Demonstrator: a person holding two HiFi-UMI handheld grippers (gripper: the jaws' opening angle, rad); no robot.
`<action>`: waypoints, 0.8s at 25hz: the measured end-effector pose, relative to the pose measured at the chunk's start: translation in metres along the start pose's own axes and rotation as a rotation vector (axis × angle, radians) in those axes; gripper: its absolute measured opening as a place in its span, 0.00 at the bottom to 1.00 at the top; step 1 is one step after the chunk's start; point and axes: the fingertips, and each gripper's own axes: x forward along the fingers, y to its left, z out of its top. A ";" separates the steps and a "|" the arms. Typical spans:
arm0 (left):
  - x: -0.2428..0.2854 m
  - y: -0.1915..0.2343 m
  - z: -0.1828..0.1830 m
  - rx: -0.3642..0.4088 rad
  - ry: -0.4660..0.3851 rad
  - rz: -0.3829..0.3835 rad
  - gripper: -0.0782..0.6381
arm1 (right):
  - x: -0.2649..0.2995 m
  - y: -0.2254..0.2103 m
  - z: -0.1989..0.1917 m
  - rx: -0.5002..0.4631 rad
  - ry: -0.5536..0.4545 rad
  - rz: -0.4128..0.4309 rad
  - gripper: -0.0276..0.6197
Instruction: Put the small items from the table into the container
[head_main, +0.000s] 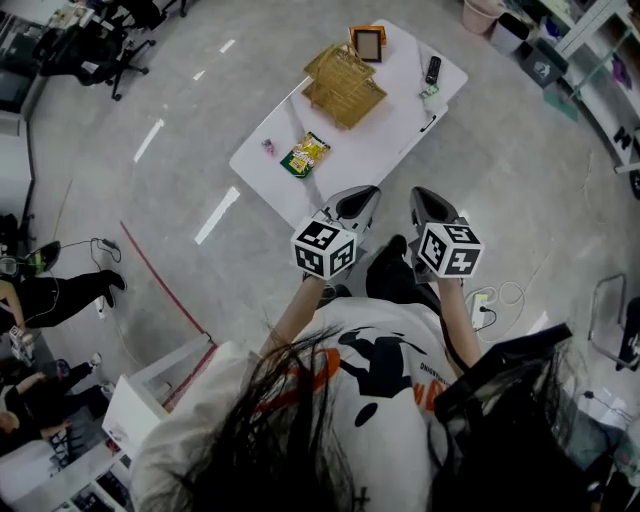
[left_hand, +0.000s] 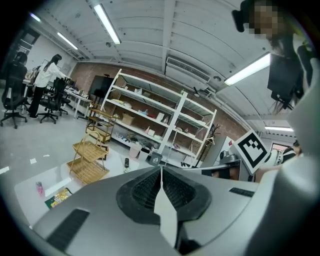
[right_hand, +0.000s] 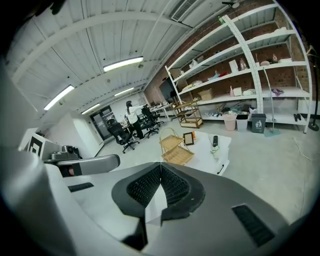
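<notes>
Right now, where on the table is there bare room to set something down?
The near half of the table is bare, between the snack packet and the black pen. The far end is crowded: wicker basket, picture frame, remote.

1. table (head_main: 385, 135): smooth white top, slight sheen.
2. basket rack (head_main: 343, 85): rough woven wicker.
3. floor (head_main: 190, 150): polished grey, glossy.
4. left hand-held gripper (left_hand: 161, 170): matt grey plastic, ribbed black pads (left_hand: 142, 190).

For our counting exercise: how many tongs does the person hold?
2: the left tongs and the right tongs, side by side, at the white table's near end. None seem hidden.
</notes>
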 end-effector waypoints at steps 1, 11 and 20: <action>0.013 0.001 0.005 -0.005 -0.004 0.004 0.12 | 0.005 -0.011 0.008 -0.001 0.004 0.006 0.06; 0.118 0.003 0.045 0.002 -0.008 0.035 0.12 | 0.041 -0.096 0.065 0.007 0.014 0.055 0.07; 0.167 -0.001 0.051 0.016 0.039 0.028 0.12 | 0.052 -0.142 0.079 0.059 0.020 0.049 0.06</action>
